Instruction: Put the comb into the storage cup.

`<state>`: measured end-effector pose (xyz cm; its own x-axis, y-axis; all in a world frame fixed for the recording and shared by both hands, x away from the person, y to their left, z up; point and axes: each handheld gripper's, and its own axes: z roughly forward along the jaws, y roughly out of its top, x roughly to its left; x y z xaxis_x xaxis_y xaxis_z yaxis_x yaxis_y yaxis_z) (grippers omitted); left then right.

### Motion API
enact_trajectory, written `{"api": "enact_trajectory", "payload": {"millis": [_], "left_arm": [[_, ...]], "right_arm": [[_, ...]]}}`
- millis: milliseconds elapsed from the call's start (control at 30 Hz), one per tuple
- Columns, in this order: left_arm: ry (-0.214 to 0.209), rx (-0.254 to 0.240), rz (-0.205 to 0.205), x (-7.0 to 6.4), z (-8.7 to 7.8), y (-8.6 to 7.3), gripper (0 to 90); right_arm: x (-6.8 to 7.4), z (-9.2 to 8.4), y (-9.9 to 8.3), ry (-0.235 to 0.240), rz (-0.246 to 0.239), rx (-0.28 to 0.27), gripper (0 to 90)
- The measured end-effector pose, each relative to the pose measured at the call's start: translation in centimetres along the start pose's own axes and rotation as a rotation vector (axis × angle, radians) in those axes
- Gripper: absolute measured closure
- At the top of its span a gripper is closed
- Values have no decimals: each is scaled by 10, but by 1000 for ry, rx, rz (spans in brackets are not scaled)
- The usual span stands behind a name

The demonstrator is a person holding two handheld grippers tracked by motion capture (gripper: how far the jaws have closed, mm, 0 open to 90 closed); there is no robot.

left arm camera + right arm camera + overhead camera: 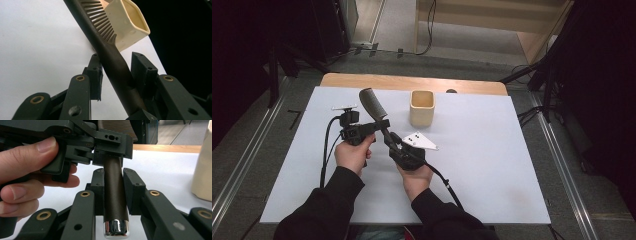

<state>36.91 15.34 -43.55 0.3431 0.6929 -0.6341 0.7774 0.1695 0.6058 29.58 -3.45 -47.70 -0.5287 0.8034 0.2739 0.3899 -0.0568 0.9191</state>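
A dark brown comb (372, 102) with a long round handle (115, 195) is held in the air between both hands, above the white table cover (492, 165). My right gripper (389, 142) is shut on the lower handle, just above its chrome end cap (116, 228). My left gripper (382, 125) comes in from the left and clasps the handle higher up, just below the teeth (100, 20). In the left gripper view the handle (112, 67) runs between the two pads (96, 72), which press on its sides. The comb's head tilts up and away to the left.
A cream square cup (422, 107) stands upright behind the comb near the table's far edge, also close by in the right gripper view (202, 170). A wooden table edge (412, 82) shows at the back. Dark stands and cables surround the table.
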Motion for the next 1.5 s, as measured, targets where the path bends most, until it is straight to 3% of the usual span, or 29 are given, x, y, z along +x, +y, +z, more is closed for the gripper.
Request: {"api": "enact_trajectory", "payload": {"millis": [333, 1000, 1233, 1500], "left_arm": [[-33, -6, -26, 2, -2, 0, 663], [-58, -5, -35, 4, -5, 2, 725], [-41, -10, -31, 7, -6, 4, 728], [5, -1, 8, 10, -5, 5, 728]], "right_arm": [[0, 1, 0, 3, -16, 0, 702], [-4, 2, 0, 31, -34, 26, 659], [-6, 1, 2, 46, -57, 58, 542], [-9, -1, 5, 78, -85, 114, 424]]}}
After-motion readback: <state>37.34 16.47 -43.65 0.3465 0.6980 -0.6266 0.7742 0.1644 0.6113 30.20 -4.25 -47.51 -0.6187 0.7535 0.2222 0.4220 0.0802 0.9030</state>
